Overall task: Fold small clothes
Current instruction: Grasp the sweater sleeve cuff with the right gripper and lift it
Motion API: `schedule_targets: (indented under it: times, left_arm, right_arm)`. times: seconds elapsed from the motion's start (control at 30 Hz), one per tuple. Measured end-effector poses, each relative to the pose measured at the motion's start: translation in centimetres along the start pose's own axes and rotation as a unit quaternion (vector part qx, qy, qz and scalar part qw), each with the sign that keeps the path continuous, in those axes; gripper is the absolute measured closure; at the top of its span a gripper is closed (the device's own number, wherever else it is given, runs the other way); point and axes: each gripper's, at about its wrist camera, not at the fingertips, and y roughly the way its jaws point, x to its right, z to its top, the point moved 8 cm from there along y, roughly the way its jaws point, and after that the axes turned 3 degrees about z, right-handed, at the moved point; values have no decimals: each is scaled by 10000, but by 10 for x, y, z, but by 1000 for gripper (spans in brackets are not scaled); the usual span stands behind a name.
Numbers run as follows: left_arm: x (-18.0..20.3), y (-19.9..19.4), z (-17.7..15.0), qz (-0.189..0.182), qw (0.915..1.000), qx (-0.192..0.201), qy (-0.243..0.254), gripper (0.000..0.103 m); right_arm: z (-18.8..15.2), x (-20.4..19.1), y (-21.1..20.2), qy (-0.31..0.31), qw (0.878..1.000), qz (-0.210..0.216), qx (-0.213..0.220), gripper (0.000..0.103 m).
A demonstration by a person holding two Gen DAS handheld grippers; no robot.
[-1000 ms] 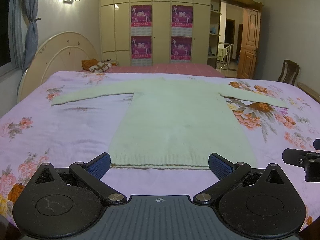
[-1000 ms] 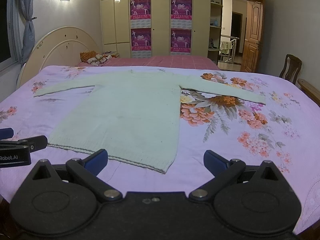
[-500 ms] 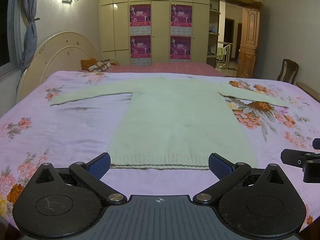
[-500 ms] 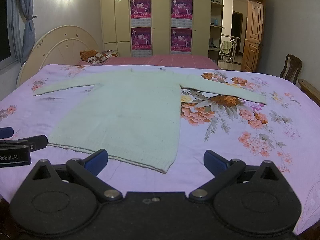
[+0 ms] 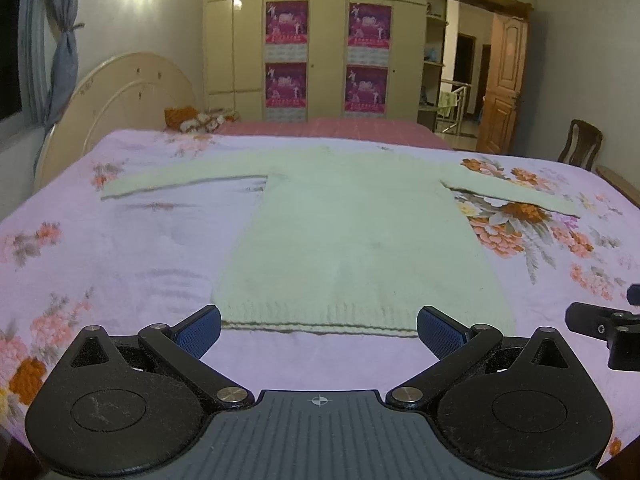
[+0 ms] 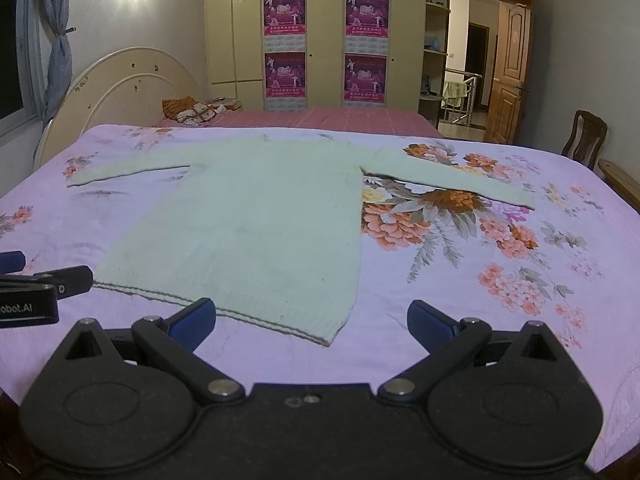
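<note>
Lilac bedding with orange and pink flowers covers the bed, which fills a dim bedroom backed by a cream wardrobe carrying four magenta posters; a curved headboard stands at the left and a wooden door at the right. A pale green sweater lies flat on the bedding, both sleeves stretched out sideways, its ribbed hem nearest the cameras.

The left gripper hovers just short of that hem, level and centred on it, its blue-padded fingers spread wide and holding nothing. The right gripper sits beside it, equally wide and empty, lined up with the sweater's near right corner.

Only the right wrist view shows the whole right sleeve clear of the floral print and a chair in full; each view catches the other gripper's tip at its edge.
</note>
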Motion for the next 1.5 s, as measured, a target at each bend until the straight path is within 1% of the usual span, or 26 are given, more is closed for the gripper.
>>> schedule_targets:
  times: [0.07,0.17,0.23,0.27,0.33,0.37,0.4,0.43,0.53,0.57,0.6,0.67,0.7,0.77,0.83,0.97,1.1,1.17,1.2,1.27,1.3,1.33,1.4,1.5]
  left_arm:
    - [-3,4,2,-139,9997,-16,-205,0]
    - [-5,18,6,-130,9993,-110,-334,0]
    - [-4,30,11,-416,9981,-191,-409,0]
    - [-5,36,17,-459,9977,-163,-480,0]
    - [-5,49,31,-395,9983,-52,-418,0]
    - [-5,57,40,-275,9991,31,-323,0]
    - [-4,65,49,-168,9994,128,-286,0]
    - [-4,76,58,-182,9993,154,-302,0]
    - [0,109,81,-483,9981,8,-388,0]
    - [2,118,89,-502,9980,72,-371,0]
    - [3,126,99,-515,9978,246,-342,0]
    - [5,143,116,-396,9979,437,-270,0]
    - [4,154,125,-318,9984,427,-198,0]
    - [2,179,139,-216,9993,286,-86,0]
    - [-8,205,152,-156,9992,232,-286,0]
    - [-30,251,168,-66,9986,136,-498,0]
    - [-37,293,178,206,9986,196,-444,0]
    - [-37,311,179,256,9986,161,-445,0]
    - [-37,318,180,297,9984,165,-455,0]
    - [-37,332,179,317,9984,127,-455,0]
    - [-35,338,178,300,9984,89,-466,0]
    - [-36,342,177,301,9984,59,-483,0]
    - [-34,353,173,231,9985,-59,-487,0]
    - [-31,363,168,151,9985,-214,-473,0]
  right_arm:
    - [1,4,1,35,10000,-58,13,1]
    - [5,15,4,86,9998,-188,81,1]
    - [10,27,9,137,9993,-318,172,1]
    - [14,34,12,175,9988,-385,236,1]
    - [27,52,16,292,9971,-489,507,1]
    - [36,61,18,297,9957,-543,695,1]
    - [43,70,20,277,9947,-601,786,1]
    - [53,81,27,301,9942,-651,797,1]
    - [73,117,51,739,9923,-737,673,1]
    - [79,130,59,928,9910,-738,617,1]
    - [85,144,67,1133,9891,-723,604,1]
    - [93,171,81,1440,9847,-757,626,3]
    - [98,186,90,1555,9825,-806,634,3]
    - [103,207,109,1700,9794,-890,632,3]
    - [107,231,128,1887,9750,-959,671,4]
    - [112,286,167,2444,9592,-1147,842,5]
    - [109,340,212,3139,9367,-1287,867,6]
    - [105,359,231,3423,9272,-1243,877,8]
    - [103,367,240,3509,9238,-1265,869,11]
    - [100,382,256,3712,9164,-1231,850,31]
    - [96,389,264,3845,9112,-1248,791,50]
    - [92,397,270,4025,9033,-1281,746,51]
    - [86,408,275,4313,8897,-1270,789,50]
    - [81,419,283,4545,8783,-1221,841,52]
